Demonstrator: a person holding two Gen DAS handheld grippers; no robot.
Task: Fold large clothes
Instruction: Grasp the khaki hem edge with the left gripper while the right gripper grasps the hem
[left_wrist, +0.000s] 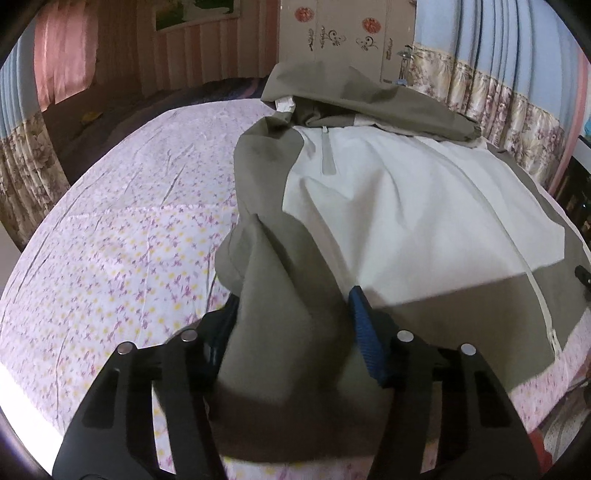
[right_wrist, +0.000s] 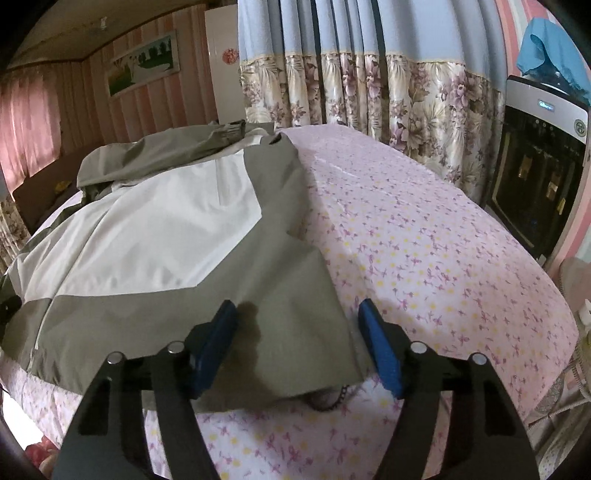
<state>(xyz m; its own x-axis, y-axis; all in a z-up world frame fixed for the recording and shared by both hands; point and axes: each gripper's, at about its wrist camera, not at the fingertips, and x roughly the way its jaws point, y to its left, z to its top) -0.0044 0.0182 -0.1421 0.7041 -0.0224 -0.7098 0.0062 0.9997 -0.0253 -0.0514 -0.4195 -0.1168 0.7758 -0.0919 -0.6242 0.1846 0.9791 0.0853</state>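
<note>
The jacket (left_wrist: 406, 206), olive with a white panel, lies spread on the floral bedsheet (left_wrist: 122, 236), filling the centre and right of the left wrist view. One olive side, probably a sleeve (left_wrist: 288, 325), rises bunched between the left gripper (left_wrist: 295, 325) fingers; whether they are clamped on it cannot be told. The right gripper (right_wrist: 299, 347) is spread wide, straddling the hem corner (right_wrist: 317, 354) at lower centre. Judgement: the side fold is in hand; next, the right must close on the hem.

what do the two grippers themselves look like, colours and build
Both match: the left gripper and right gripper have black slotted linkage arms with round silver pins at the joints, ending in blue ribbed fingers. No cables, markings or sleeves show in either view.
</note>
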